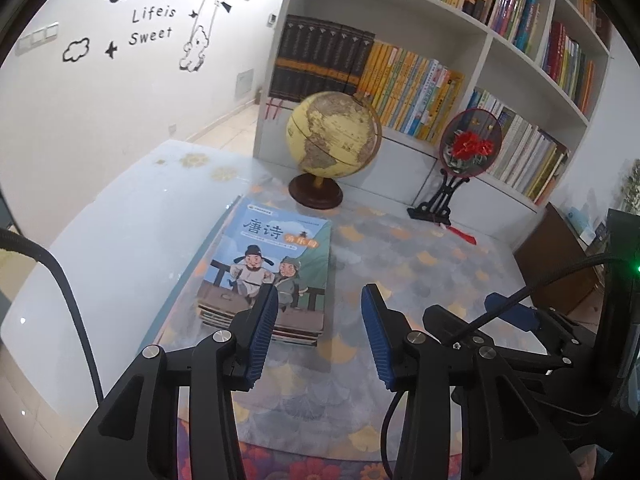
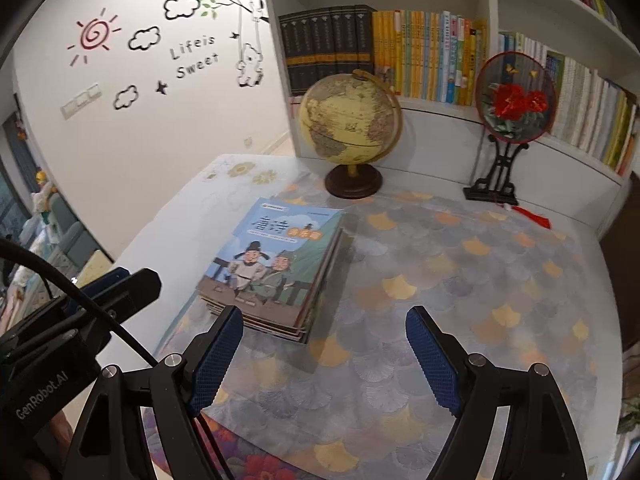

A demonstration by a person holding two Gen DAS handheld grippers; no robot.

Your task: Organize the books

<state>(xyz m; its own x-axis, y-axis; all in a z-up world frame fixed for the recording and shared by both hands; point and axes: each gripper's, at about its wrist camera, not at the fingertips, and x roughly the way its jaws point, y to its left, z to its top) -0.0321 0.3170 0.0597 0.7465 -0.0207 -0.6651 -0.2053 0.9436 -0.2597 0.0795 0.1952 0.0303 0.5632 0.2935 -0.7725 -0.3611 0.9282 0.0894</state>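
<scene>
A stack of thin picture books (image 1: 276, 248) lies flat on the patterned tablecloth, topped by a blue cover with two cartoon figures. My left gripper (image 1: 320, 292) hovers at the stack's near right corner, open, with only cloth showing between its blue pads; its left finger (image 1: 264, 320) overlaps the stack's front edge. In the right wrist view the same stack (image 2: 276, 256) lies just beyond my right gripper (image 2: 325, 312), which is wide open and holds nothing. The left gripper's body (image 2: 120, 284) shows at the left of that view.
A yellow globe (image 1: 334, 134) on a dark round base stands behind the stack. A round red-flower fan on a black stand (image 1: 470, 144) is to its right. A white bookshelf (image 1: 420, 76) full of upright books backs the table. Patterned cloth (image 2: 460, 280) stretches right.
</scene>
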